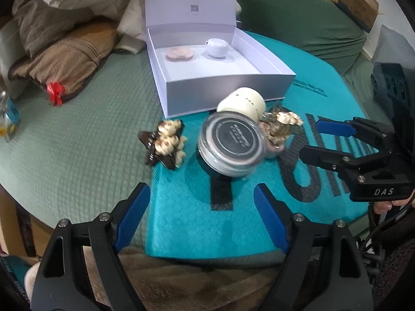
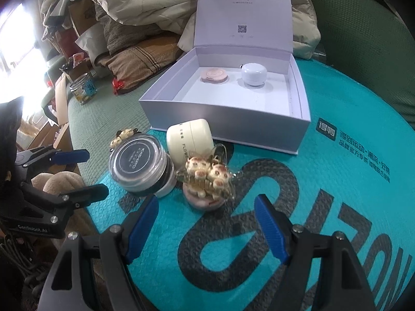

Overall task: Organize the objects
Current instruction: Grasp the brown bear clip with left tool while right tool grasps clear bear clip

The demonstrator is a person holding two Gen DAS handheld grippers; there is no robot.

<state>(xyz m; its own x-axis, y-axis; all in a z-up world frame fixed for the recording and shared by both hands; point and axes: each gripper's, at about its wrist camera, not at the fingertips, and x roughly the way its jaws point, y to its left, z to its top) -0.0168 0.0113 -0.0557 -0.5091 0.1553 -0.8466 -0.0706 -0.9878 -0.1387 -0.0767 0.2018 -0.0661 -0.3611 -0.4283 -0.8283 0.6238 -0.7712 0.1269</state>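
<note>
We are looking down at a clear round jar [image 1: 231, 147] with a black printed lid, tilted toward us on the teal padded mailer [image 1: 324, 134]. It is sitting just ahead of our left gripper [image 1: 201, 217], whose blue-padded jaws are standing wide apart with nothing between them. Behind it a cream case [image 1: 245, 102] is lying on its side, touching the front wall of the open white box [image 1: 228, 90]. Inside the box a pink compact [image 2: 214, 75] and a small white pot [image 2: 254, 75] are resting side by side. To the jar's left a dark hair clip with cream figures [image 1: 166, 142] is lying at the mailer's edge; to its right a second ornament of cream figures [image 2: 205, 178] is standing on a pink base, just ahead of our right gripper [image 2: 207, 229], also gaping wide and empty. Rumpled bedding [image 1: 67, 39] is crowding the green cover [image 1: 77, 142] behind.
</note>
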